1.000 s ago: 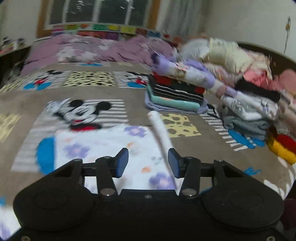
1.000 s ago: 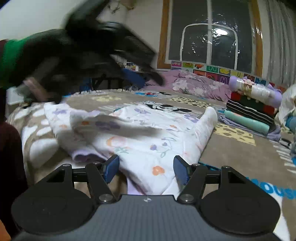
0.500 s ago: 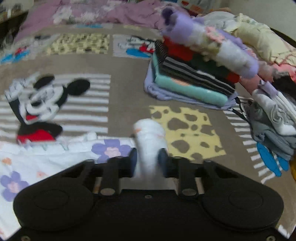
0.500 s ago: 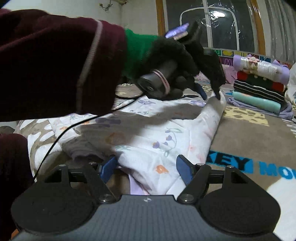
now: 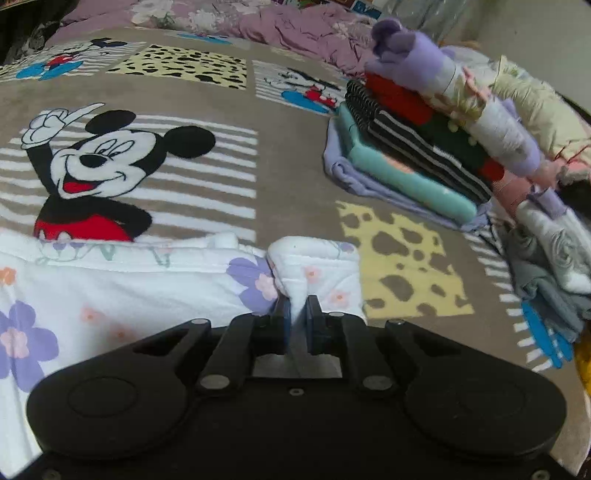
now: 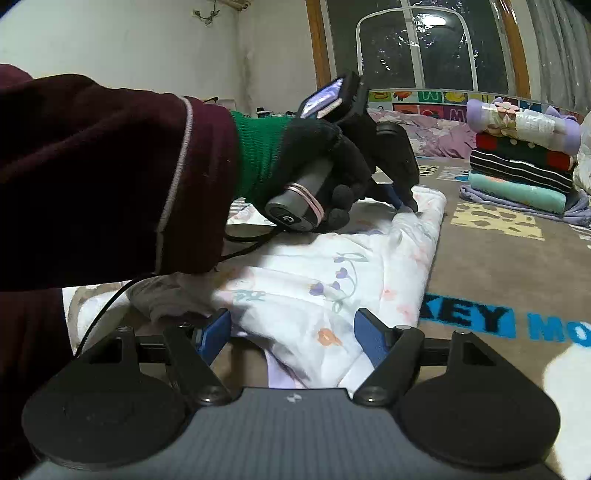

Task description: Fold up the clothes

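Left tongs (image 5: 296,314) clenched on a raised fold at the far corner of the white floral garment (image 5: 122,295); pinched cloth visible between the blue pads. Seen from the right wrist view: same tongs (image 6: 404,201) gripped by a black-gloved hand (image 6: 325,162) with green cuff and dark maroon sleeve (image 6: 110,173), cable trailing from the handle.

Right tongs (image 6: 291,332) released, jaws spread wide, hovering at the near edge of the floral garment (image 6: 314,280); no cloth between pads.

Garment laid flat on the bed blanket (image 5: 288,155), partly folded. Blanket brown, plush, printed with cartoon mouse panels (image 5: 99,166), yellow spotted squares (image 5: 402,266), blue lettering.

Stack of folded clothes (image 5: 417,155) beyond the garment, to its right: teal, black-and-white striped, red layers, lilac roll on top. Loose heap of unfolded clothes (image 5: 554,236) right of the stack. Purple quilt (image 5: 295,26) bunched behind it.

Room: dark window (image 6: 432,48) with wooden frame behind the stack, pale wall (image 6: 147,44) left of the window.
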Tool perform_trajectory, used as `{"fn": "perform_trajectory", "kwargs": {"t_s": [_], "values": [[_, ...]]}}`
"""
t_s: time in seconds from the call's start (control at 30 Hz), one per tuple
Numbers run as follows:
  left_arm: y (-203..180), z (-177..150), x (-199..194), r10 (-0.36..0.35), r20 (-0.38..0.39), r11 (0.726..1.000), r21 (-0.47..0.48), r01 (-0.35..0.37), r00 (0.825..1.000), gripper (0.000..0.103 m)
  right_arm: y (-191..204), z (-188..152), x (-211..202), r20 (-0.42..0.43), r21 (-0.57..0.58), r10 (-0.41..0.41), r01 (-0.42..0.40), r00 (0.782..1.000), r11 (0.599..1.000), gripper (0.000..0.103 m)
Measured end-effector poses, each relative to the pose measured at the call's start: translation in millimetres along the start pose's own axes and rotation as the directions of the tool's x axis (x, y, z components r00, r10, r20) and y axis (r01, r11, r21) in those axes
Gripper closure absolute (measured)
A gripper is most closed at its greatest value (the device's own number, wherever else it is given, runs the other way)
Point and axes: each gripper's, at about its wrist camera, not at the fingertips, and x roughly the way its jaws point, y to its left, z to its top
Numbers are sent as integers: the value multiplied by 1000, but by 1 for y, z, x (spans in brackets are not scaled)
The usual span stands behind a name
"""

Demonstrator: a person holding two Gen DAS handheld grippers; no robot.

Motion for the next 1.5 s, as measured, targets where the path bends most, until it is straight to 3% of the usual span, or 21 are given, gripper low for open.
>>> {"fn": "perform_trajectory", "kwargs": {"t_s": [0.17, 0.27, 0.43, 0.63, 0.73, 0.87, 1.07, 1.17, 1.23, 1.27, 1.3, 1.5], "values": [[-4, 4, 5, 35, -29, 998, 50, -34, 999, 87, 4, -2, 1, -9, -18, 4, -4, 1000, 1000, 28], [-12, 9, -17, 78, 44, 989, 121, -82, 996, 76, 4, -2, 1, -9, -19, 5, -5, 1000, 1000, 28], [-29, 13, -50, 109, 159, 958, 247, -147, 981, 76, 6, -1, 0, -13, -24, 10, -10, 1000, 1000, 28], [-54, 12, -22, 72, 100, 927, 359, -104, 992, 76, 9, -2, 0, -18, -39, 9, -10, 1000, 999, 28], [-43, 12, 14, 119, 21, 935, 333, -119, 993, 76, 9, -2, 1, -24, -42, 11, -12, 1000, 999, 27], [-22, 18, 28, 62, -20, 976, 211, -56, 998, 77, 8, -2, 4, -35, -40, 21, -22, 999, 999, 25], [-18, 15, 29, 49, -17, 983, 178, -45, 999, 79, 9, -5, 7, -50, -54, 33, -35, 998, 998, 23], [-27, 17, 24, 65, -15, 977, 205, -61, 998, 78, 12, -7, 7, -49, -76, 25, -28, 999, 997, 23], [-29, 19, 10, 48, 2, 980, 196, -47, 999, 73, 12, -6, 1, -14, -76, 20, -21, 1000, 997, 23], [-28, 19, 0, 37, 20, 982, 186, -40, 999, 59, 12, -5, -3, 4, -74, 20, -19, 1000, 997, 24], [-27, 17, -13, 30, 44, 984, 176, -38, 999, 53, 11, -4, -8, 24, -67, 22, -20, 999, 998, 24], [7, -4, -101, 18, 157, 991, 131, -39, 987, 52, 18, -2, -26, 78, -121, -7, 16, 997, 993, 26]]}}
